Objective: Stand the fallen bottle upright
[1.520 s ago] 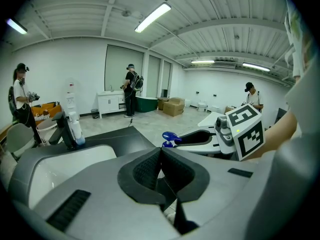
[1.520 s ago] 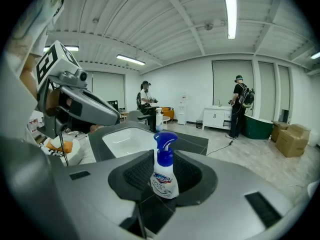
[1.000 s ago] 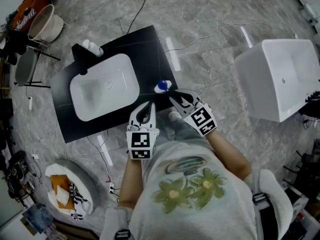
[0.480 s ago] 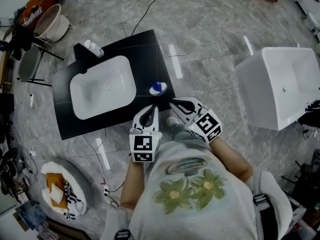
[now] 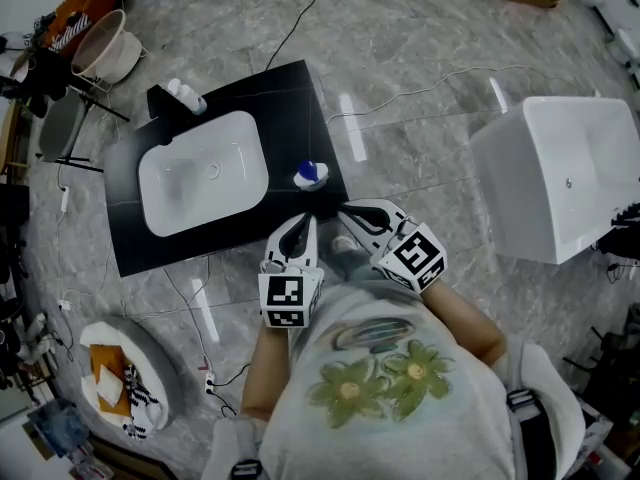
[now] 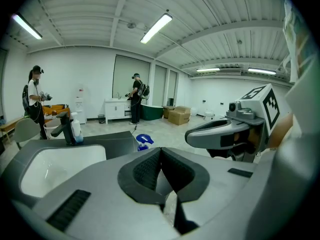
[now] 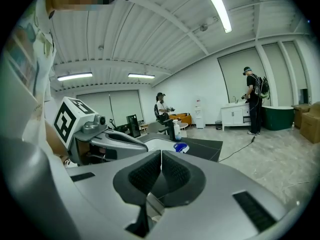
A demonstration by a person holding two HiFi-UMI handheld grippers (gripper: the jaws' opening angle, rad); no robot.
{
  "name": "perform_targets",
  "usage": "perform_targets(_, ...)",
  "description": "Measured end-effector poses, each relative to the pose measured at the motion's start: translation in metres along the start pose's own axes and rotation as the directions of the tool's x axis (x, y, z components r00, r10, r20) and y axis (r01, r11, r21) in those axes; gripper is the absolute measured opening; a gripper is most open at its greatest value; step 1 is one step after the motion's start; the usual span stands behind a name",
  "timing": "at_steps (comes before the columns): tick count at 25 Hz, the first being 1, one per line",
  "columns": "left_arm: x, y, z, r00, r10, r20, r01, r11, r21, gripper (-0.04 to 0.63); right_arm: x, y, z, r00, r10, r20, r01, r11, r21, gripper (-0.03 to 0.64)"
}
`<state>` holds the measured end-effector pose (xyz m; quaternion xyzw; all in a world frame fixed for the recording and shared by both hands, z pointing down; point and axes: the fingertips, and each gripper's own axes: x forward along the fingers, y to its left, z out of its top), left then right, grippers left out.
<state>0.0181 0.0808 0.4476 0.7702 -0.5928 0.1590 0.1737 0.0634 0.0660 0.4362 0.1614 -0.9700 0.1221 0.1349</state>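
Bottle (image 5: 310,174) upright near counter (image 5: 298,103) edge; left gripper (image 5: 303,219), right gripper (image 5: 346,209) closed empty, clear of it.

bottle (image 5: 311,174): plastic | basin (image 5: 170,203): glossy white | countertop (image 5: 295,118): smooth black | floor (image 5: 420,28): polished stone

Bright, even light from ceiling tubes (image 6: 156,28), sharp focus, heavy fisheye distortion at gripper-view edges.
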Motion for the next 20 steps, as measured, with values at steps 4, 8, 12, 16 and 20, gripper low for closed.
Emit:
perform_targets(4,-0.001,-0.001,-0.004,1.000,0.008,0.000,-0.008,1.000,-0.007,0.018,0.000,0.002,-0.004,1.000,0.004,-0.004,-0.004,1.000,0.004,0.043)
perform_targets(8,-0.002,0.000,-0.007,1.000,0.015,0.006,-0.015,1.000,-0.012,0.018,0.001,0.002,-0.007,1.000,0.012,-0.006,-0.012,1.000,0.000,0.044)
perform_targets(12,-0.003,-0.001,-0.009,1.000,0.022,0.007,-0.022,1.000,-0.022,0.018,0.001,0.004,-0.009,1.000,0.021,-0.009,-0.021,1.000,-0.005,0.043)
perform_targets(16,-0.003,-0.003,-0.008,1.000,0.026,0.003,-0.026,0.999,-0.036,0.018,0.000,0.004,-0.010,0.999,0.032,-0.017,-0.032,0.999,-0.008,0.044)
perform_targets(20,-0.001,-0.004,-0.010,1.000,0.029,-0.002,-0.029,0.999,-0.039,0.018,0.001,0.004,-0.011,0.999,0.039,-0.018,-0.039,0.999,-0.008,0.043)
